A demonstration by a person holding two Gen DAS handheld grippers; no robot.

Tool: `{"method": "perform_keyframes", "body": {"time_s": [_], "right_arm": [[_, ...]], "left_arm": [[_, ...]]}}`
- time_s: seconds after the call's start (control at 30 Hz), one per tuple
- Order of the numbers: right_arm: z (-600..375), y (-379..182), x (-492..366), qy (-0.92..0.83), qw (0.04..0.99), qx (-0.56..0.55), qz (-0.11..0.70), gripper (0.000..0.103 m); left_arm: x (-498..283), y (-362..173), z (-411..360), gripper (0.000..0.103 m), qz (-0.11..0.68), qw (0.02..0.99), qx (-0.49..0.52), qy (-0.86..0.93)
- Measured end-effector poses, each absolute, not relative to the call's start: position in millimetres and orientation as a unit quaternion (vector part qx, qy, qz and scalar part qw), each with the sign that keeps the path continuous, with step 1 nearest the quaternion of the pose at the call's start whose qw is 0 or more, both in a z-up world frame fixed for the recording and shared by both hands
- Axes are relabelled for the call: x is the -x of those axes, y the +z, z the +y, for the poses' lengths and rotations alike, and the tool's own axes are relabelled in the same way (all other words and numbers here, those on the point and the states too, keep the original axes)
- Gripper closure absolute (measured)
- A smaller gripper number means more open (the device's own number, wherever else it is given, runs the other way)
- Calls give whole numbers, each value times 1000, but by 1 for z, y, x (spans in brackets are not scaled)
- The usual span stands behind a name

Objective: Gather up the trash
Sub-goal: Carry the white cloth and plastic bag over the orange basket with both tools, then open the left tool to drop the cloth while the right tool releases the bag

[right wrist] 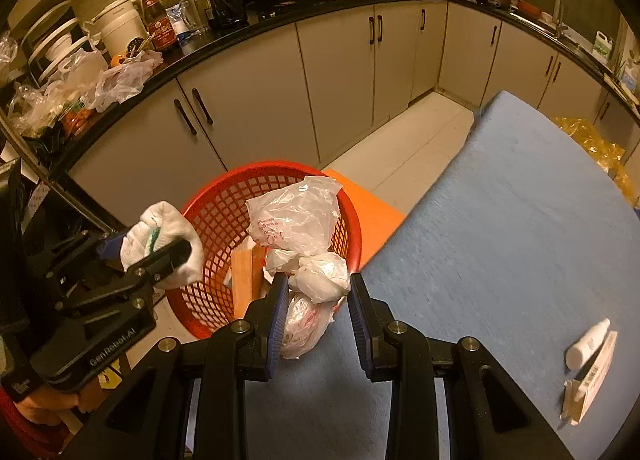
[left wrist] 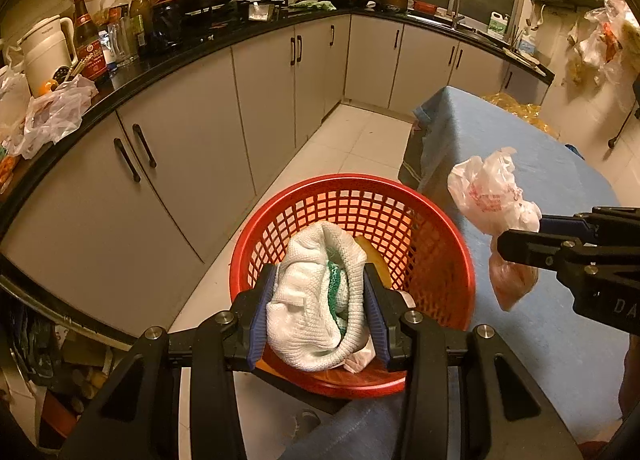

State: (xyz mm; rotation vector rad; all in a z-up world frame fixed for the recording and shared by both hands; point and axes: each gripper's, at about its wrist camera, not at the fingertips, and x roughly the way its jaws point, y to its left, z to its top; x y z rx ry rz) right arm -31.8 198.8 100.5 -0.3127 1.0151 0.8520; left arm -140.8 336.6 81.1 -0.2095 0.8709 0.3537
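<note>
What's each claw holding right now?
Left claw: closed on white cloth, over the red basket.
Right claw: closed on plastic bag.

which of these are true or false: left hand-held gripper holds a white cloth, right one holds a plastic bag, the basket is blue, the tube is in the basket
1. The left hand-held gripper holds a white cloth. True.
2. The right hand-held gripper holds a plastic bag. True.
3. The basket is blue. False: it is red; the table cover is blue.
4. The white tube lies in the basket. False: it lies on the table beside a small box.
</note>
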Motion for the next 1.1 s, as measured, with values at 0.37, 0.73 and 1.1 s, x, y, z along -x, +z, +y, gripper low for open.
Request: {"method": "perform_keyframes", "body": {"time_s": [0.37, 0.73, 1.1], "right_arm": [[217, 99, 21, 400, 772, 140, 474, 70], [234, 94, 23, 421, 755, 160, 476, 70], [259, 87, 38, 448, 735, 186, 475, 71]], "left_arm": [[134, 75, 347, 62, 418, 886, 105, 171], [172, 87, 352, 62, 384, 883, 153, 222], [238, 94, 346, 62, 365, 869, 178, 282]]}}
